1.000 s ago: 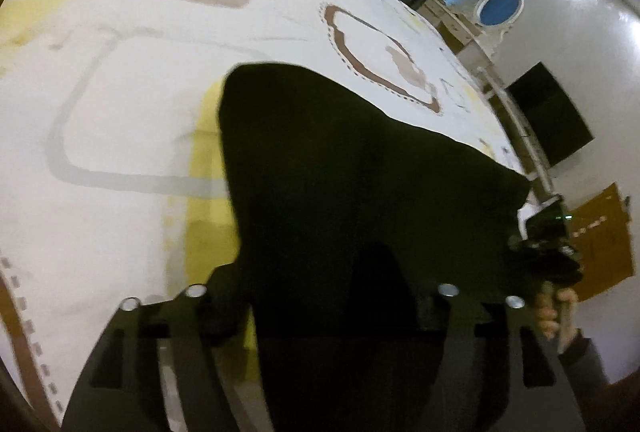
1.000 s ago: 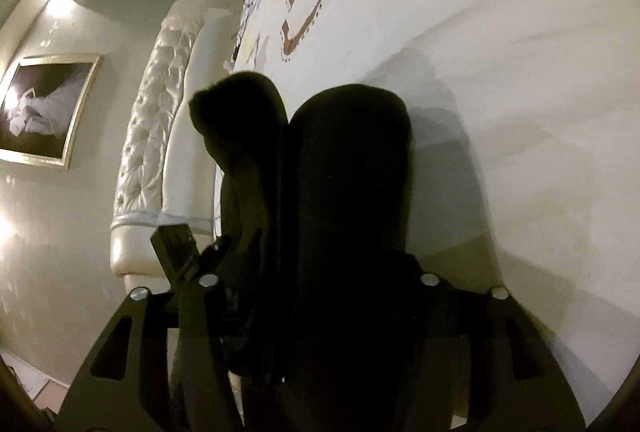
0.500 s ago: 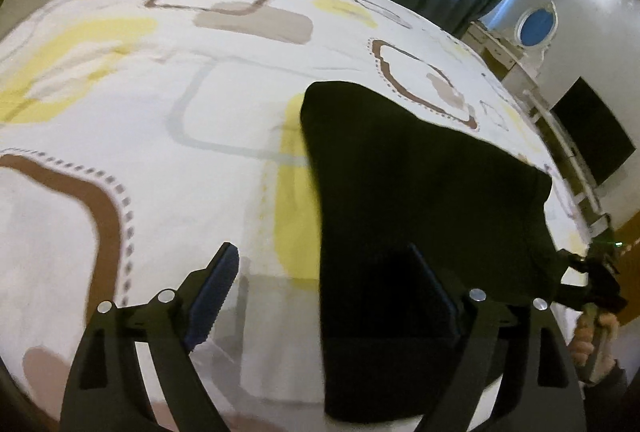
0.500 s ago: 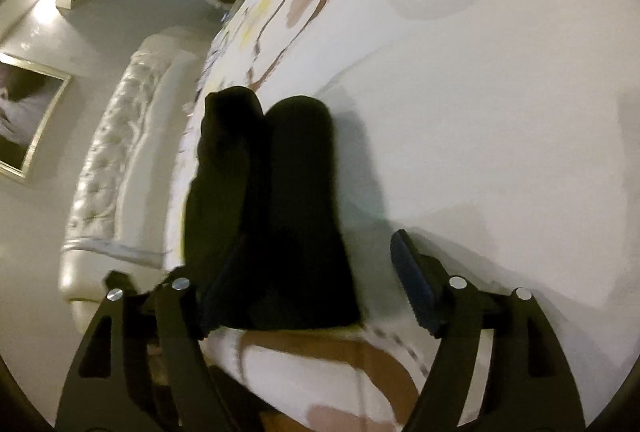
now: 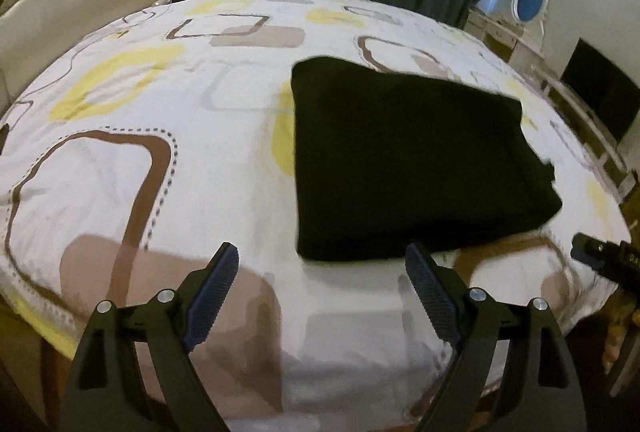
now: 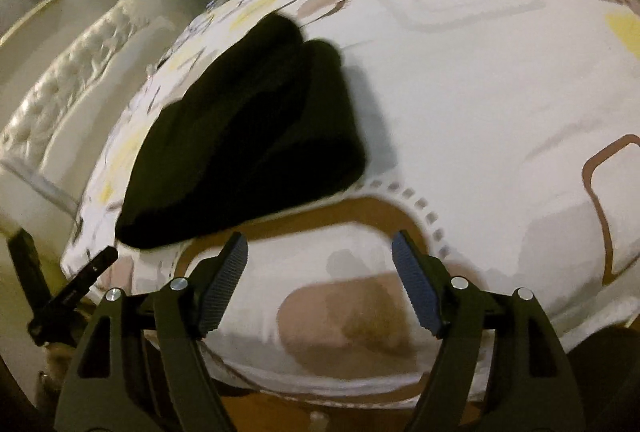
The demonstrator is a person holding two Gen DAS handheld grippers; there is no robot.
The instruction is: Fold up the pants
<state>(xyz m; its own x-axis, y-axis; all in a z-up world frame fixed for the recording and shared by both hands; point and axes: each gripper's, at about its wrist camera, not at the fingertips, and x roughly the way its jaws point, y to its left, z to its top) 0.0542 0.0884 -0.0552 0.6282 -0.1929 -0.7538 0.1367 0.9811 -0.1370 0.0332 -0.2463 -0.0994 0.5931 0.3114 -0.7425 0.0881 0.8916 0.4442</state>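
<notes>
A: The left gripper (image 5: 316, 272) points down at the bed with its jaws wide apart and nothing between them. Its blue ribbed pads (image 5: 212, 292) hang over the near edge of the bedspread (image 5: 168, 192).

B: And the right gripper (image 6: 320, 264)?

A: The same, angled down, jaws spread and empty. It shows at the right edge of the left view, a hand (image 5: 614, 342) below it.

B: Where are the pants (image 5: 412, 160)?

A: Folded into a black block, flat on the patterned bedspread. In the left view they lie just beyond the fingertips, ahead and to the right, clear of both pads. In the right view the pants (image 6: 248, 140) lie ahead and to the left, their near edge just past the left fingertip, not touching it that I can tell.

B: Any container?

A: Only the bed bears them.
</notes>
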